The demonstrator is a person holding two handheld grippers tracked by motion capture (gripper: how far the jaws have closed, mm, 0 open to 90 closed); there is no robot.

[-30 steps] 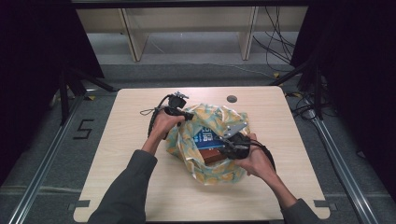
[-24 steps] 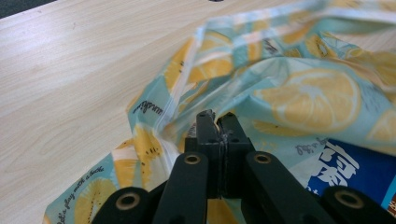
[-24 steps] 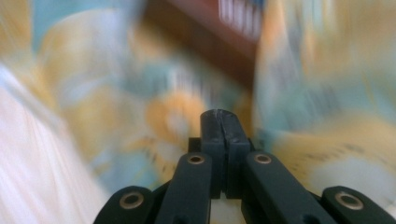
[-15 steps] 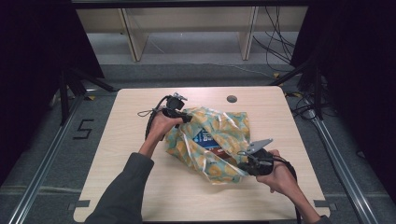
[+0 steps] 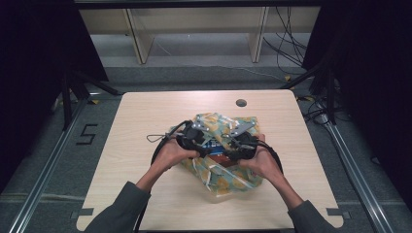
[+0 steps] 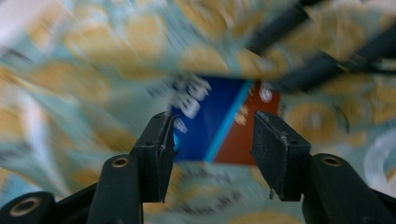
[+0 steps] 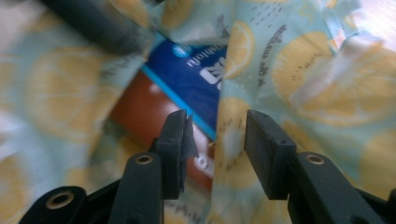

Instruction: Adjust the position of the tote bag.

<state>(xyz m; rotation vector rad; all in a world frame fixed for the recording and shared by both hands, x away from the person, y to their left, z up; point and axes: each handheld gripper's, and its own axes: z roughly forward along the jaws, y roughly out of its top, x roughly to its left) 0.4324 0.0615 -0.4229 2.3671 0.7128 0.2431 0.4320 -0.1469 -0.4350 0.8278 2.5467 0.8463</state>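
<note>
- Right now a blue and red-brown box [image 7: 184, 70] lies inside a bag with lemon pictures [image 5: 228, 177] near the middle of the table [image 5: 145, 111].
- White letters sit on the blue part of the box, but they are too blurry to read.
- Left gripper [image 6: 212, 140] has its jaws spread apart, holding nothing, just over the box.
- Right gripper [image 7: 215, 135] has its jaws apart too, with a fold of the bag between them, not pinched.
</note>
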